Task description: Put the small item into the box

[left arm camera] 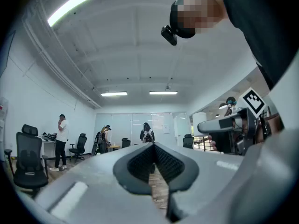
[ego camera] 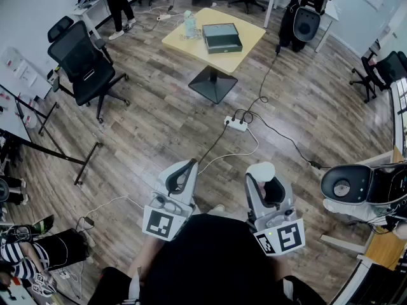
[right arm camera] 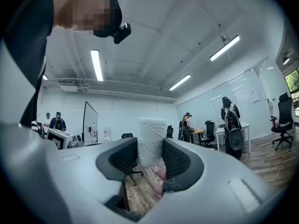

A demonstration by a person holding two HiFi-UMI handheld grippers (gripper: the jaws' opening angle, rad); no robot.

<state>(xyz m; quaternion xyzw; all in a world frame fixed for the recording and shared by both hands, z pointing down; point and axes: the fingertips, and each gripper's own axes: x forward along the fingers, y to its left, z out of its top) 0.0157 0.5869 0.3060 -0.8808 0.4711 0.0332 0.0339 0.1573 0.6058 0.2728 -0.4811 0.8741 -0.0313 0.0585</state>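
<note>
A small white wrapped roll (right arm camera: 150, 141) stands upright between my right gripper's (right arm camera: 150, 147) two dark pads, which press on its sides. In the head view that roll (ego camera: 261, 169) shows at the tip of the right gripper (ego camera: 262, 176), held level at waist height. My left gripper (ego camera: 189, 165) is beside it; in the left gripper view the left gripper (left arm camera: 153, 146) has its jaws together with nothing between them. The dark box (ego camera: 222, 38) lies on a yellow table (ego camera: 248, 40) far ahead across the wooden floor, well away from both grippers.
A clear bottle (ego camera: 189, 24) stands on the table next to the box. A power strip (ego camera: 236, 124) with trailing cables lies on the floor between me and the table. A black office chair (ego camera: 83, 61) is to the left, a black machine (ego camera: 346, 184) to the right.
</note>
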